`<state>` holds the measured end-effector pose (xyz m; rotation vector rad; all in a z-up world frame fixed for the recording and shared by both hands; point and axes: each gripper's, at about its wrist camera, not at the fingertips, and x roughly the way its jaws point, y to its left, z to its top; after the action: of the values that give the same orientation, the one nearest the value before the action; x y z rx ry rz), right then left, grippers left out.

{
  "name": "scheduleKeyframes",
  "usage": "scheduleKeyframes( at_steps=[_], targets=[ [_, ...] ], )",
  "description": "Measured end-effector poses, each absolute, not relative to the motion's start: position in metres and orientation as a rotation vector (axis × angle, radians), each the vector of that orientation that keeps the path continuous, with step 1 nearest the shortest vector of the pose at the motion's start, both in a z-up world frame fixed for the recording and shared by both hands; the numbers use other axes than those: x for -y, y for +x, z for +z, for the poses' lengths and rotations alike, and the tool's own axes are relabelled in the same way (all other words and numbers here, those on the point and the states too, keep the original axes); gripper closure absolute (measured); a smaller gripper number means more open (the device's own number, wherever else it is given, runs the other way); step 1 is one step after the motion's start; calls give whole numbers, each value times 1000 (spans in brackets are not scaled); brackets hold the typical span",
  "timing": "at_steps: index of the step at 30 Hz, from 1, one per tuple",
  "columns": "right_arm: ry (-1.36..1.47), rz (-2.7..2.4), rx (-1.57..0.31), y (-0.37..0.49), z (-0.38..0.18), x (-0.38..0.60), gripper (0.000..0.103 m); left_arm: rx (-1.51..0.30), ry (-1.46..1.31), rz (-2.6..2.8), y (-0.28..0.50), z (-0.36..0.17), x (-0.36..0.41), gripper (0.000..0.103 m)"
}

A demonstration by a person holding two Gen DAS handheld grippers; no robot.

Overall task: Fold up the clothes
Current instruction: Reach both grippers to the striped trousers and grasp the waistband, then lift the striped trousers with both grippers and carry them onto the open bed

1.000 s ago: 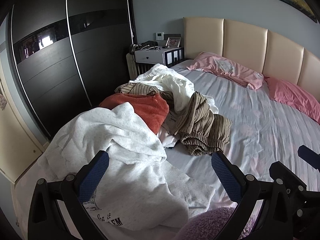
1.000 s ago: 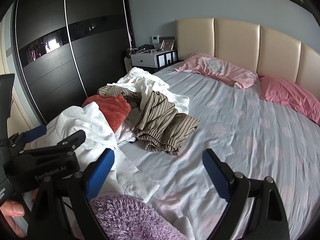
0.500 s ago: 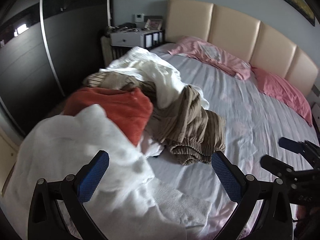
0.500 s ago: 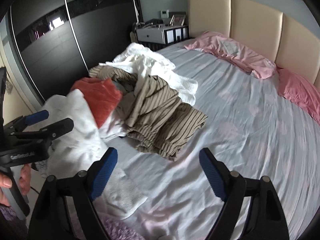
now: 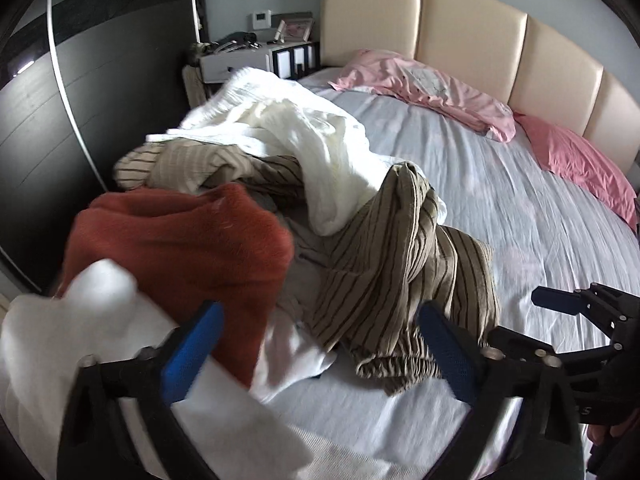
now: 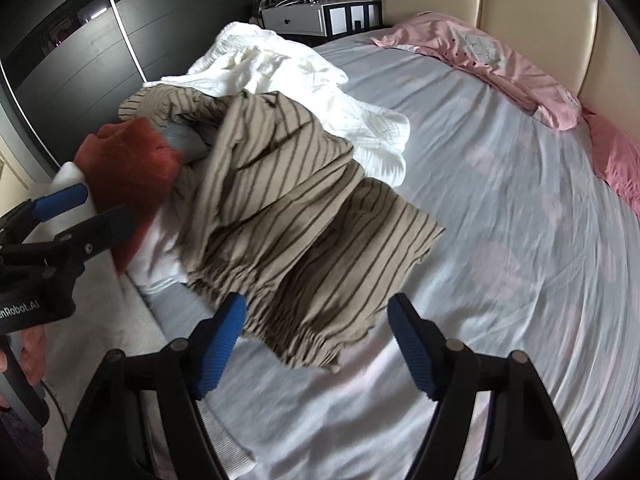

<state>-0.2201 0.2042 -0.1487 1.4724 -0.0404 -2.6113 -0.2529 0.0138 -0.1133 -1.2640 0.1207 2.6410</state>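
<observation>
On the bed (image 6: 500, 220), heaped clothes (image 6: 288, 208).

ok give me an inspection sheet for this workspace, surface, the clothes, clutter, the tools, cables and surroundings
Surface: bed with a pale grey sheet, wrinkled, right half bare.
Job's things: unfolded heap on the left side: striped tan garment on top in front, white garment behind it, rust-red garment at the left, white sweatshirt nearest the edge.
Clutter: two pink pillows by the headboard.
Tools: left tool open, holding nothing; right tool open, over the striped garment's gathered hem.
Cables: some on the nightstand, too small to detail.
Surroundings: cream padded headboard, dark sliding wardrobe.
</observation>
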Motion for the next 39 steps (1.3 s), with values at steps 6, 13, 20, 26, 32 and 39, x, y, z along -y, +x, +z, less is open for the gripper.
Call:
scheduleKeyframes(
  at_steps=[6, 13, 20, 26, 32, 39],
  targets=[
    [1576, -2595, 108, -233, -182, -224, 39, -149, -1332, 2540, -271, -142, -40, 38],
    [1556, -2599, 170, -227, -185, -236, 98, -70, -1388, 2477, -277, -148, -53, 89],
    [1484, -2740, 185, -195, -147, -262, 103, -80, -1308, 2465, -259, -119, -69, 97],
    [1402, -3002, 159, -125, -94, -318, 103, -125, -1180, 2405, -220, -79, -109, 97],
    [1433, -3038, 255, -73, -79, -355, 100, -161, -1120, 2360, -186, -58, -153, 95],
    [1438, -2874, 405, -91, -108, -343, 39, -228, -1083, 2533, -172, -52, -135, 25]
  ],
)
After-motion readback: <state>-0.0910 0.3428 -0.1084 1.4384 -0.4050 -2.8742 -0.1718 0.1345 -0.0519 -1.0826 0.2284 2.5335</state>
